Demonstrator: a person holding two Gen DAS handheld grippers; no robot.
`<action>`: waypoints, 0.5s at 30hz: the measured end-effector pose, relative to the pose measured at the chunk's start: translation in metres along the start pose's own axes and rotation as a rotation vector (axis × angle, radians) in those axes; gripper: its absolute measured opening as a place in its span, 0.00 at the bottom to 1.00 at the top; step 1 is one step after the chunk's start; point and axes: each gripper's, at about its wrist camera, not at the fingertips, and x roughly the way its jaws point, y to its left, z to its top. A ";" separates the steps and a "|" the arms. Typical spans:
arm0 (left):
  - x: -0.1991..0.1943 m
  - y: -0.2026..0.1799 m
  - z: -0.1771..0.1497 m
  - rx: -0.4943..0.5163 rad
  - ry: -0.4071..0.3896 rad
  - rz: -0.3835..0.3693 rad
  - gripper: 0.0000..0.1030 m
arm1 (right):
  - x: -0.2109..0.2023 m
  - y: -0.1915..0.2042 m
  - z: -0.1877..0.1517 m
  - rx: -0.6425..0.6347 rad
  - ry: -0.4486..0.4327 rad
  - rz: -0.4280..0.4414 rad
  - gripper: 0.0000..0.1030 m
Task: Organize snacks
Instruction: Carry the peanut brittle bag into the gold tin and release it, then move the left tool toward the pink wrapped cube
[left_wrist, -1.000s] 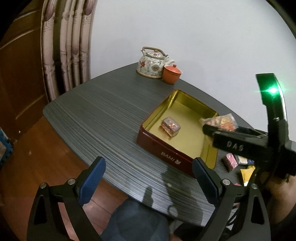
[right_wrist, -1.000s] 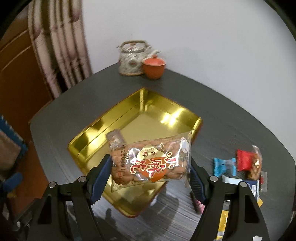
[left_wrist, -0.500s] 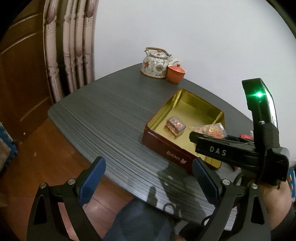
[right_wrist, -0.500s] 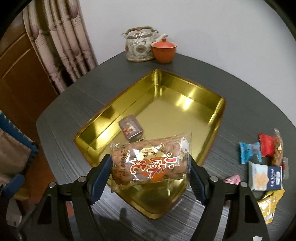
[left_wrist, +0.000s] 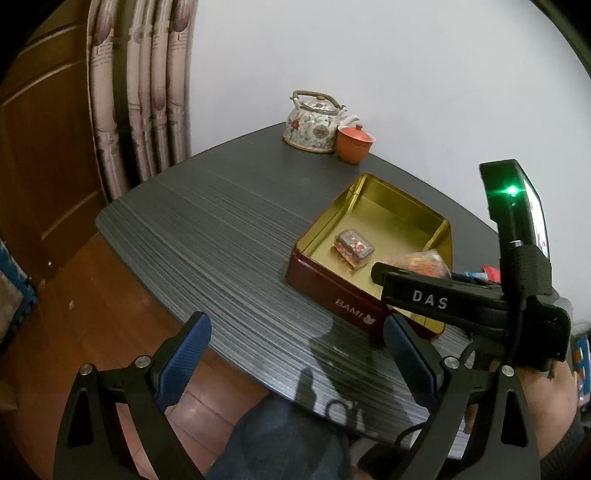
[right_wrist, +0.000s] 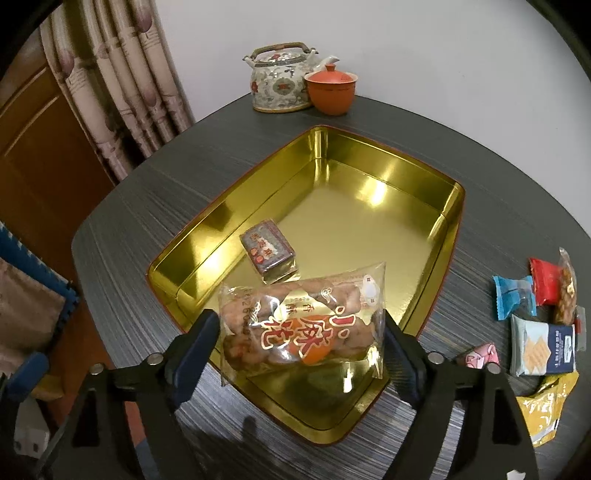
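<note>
Right gripper (right_wrist: 301, 328) has its jaws clamped on the twist-snack bag (right_wrist: 303, 321), hovering over the gold tin's (right_wrist: 448, 236) near end. Lower it flat beside the small packet (right_wrist: 269, 252) before letting go. Left gripper (left_wrist: 295, 354) idles, jaws apart.

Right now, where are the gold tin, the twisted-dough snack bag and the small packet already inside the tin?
gold tin (right_wrist: 452, 236), right wrist view, right inner wall.
twisted-dough snack bag (right_wrist: 303, 325), right wrist view, printed front.
small packet (right_wrist: 267, 252), right wrist view, top face.
</note>
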 end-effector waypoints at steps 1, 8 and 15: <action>0.000 -0.001 0.000 0.001 -0.003 0.002 0.92 | -0.001 -0.002 0.000 0.011 -0.003 0.016 0.85; -0.006 -0.004 -0.001 0.018 -0.040 -0.008 0.92 | -0.032 -0.015 0.003 0.043 -0.102 0.027 0.90; -0.007 -0.024 -0.009 0.089 -0.017 -0.109 0.92 | -0.097 -0.098 -0.071 0.139 -0.184 -0.236 0.92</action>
